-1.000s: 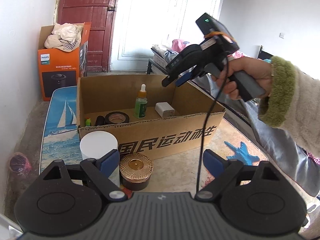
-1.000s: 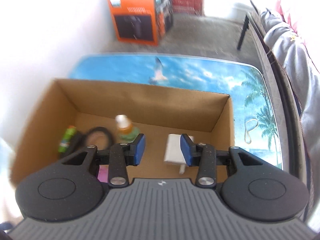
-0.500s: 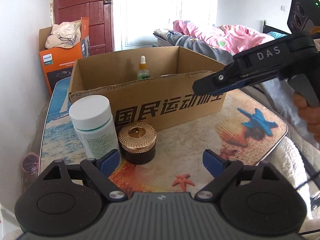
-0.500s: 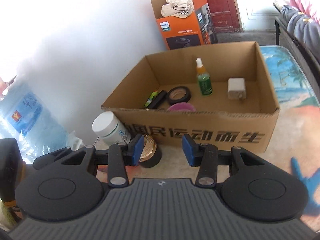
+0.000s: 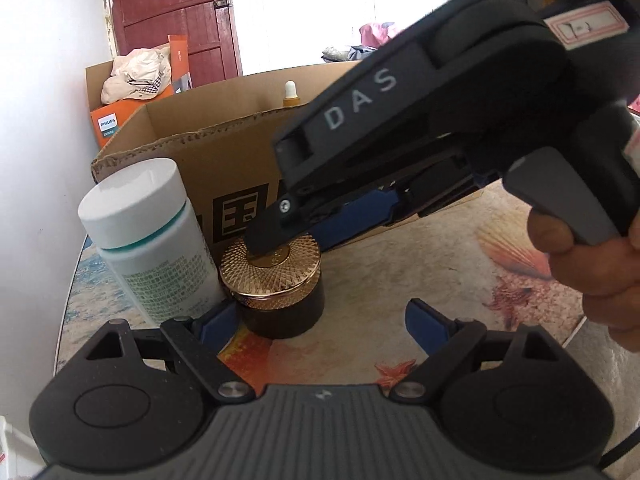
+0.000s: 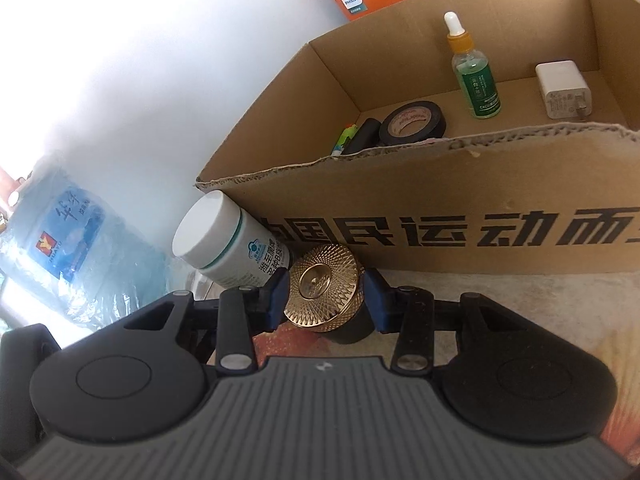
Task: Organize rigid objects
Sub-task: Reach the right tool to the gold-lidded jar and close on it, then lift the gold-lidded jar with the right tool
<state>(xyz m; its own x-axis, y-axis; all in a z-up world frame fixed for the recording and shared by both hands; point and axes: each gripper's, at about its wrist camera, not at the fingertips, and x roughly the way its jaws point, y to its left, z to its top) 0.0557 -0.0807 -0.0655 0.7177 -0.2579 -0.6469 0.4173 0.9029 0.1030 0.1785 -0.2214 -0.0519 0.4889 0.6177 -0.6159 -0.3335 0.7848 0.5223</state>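
Nearest, the left gripper [image 5: 316, 322] is hanging low over the patterned mat [image 5: 460, 264], its fingers spread wide and holding nothing; the white bottle [image 5: 148, 240] and the jar [image 5: 276, 284] are standing just ahead of its left finger.

Just past it, the right gripper [image 6: 326, 300] is straddling the jar [image 6: 326, 298]. Its blue pads are sitting on either side of the gold lid, partly open, and I cannot tell whether they are pressing on it; a slight gap seems to show on both sides. In the left wrist view its tip is covering the top of the lid. So the step in hand looks like picking up the jar.

The white bottle [image 6: 228, 240] is standing upright beside the jar, touching or nearly so, against the front wall of the cardboard box [image 6: 460, 184].

Farther back, inside the box, a roll of tape [image 6: 412, 124], a dropper bottle [image 6: 474, 76] and a white charger [image 6: 562, 88] are already lying sorted.

The next move probably calls for closing squarely on the lid, then lifting clear of the box wall without knocking the white bottle over.
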